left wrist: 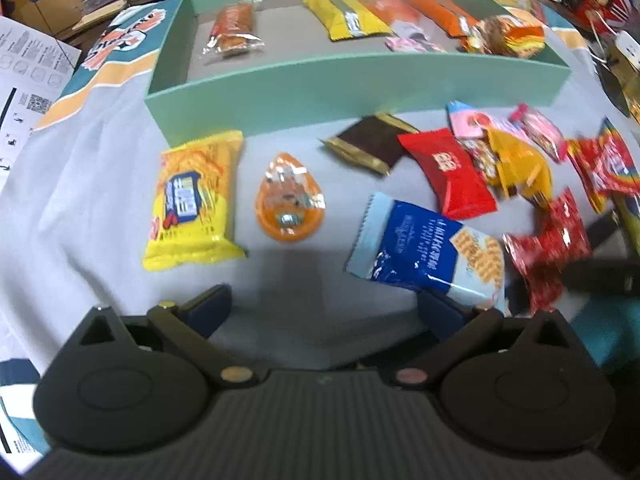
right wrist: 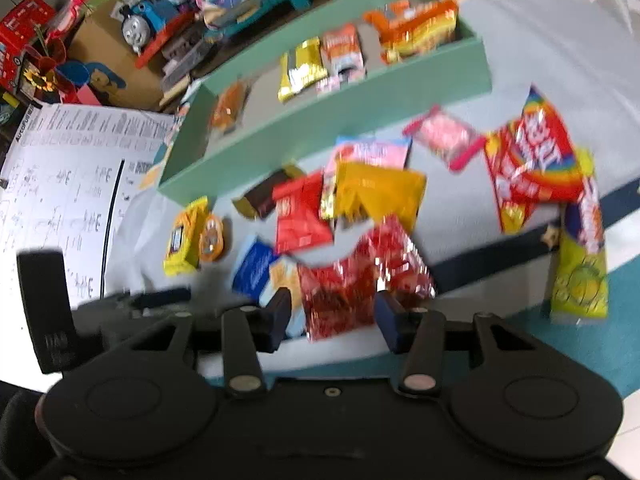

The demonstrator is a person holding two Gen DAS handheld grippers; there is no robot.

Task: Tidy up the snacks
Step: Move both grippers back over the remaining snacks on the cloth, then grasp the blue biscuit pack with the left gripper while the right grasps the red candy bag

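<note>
Loose snack packets lie on a grey cloth in front of a teal box (left wrist: 352, 88) that holds several packets. My left gripper (left wrist: 326, 312) hangs open over bare cloth, with nothing between its fingers. Just ahead of it lie a yellow packet (left wrist: 192, 200), an orange drop-shaped snack (left wrist: 290, 200) and a blue cracker packet (left wrist: 420, 244). My right gripper (right wrist: 333, 316) is shut on the lower part of a crumpled red foil packet (right wrist: 360, 280), which also shows in the left wrist view as the red foil packet (left wrist: 548, 240). The teal box (right wrist: 320, 120) stands beyond it.
A red packet (left wrist: 456, 172), a brown one (left wrist: 368, 144), a yellow-orange one (right wrist: 376, 192), a pink one (right wrist: 444, 136) and a rainbow-striped red one (right wrist: 532, 152) crowd the cloth. Printed paper sheets (right wrist: 60, 184) lie on the left. Toys and boxes clutter the background.
</note>
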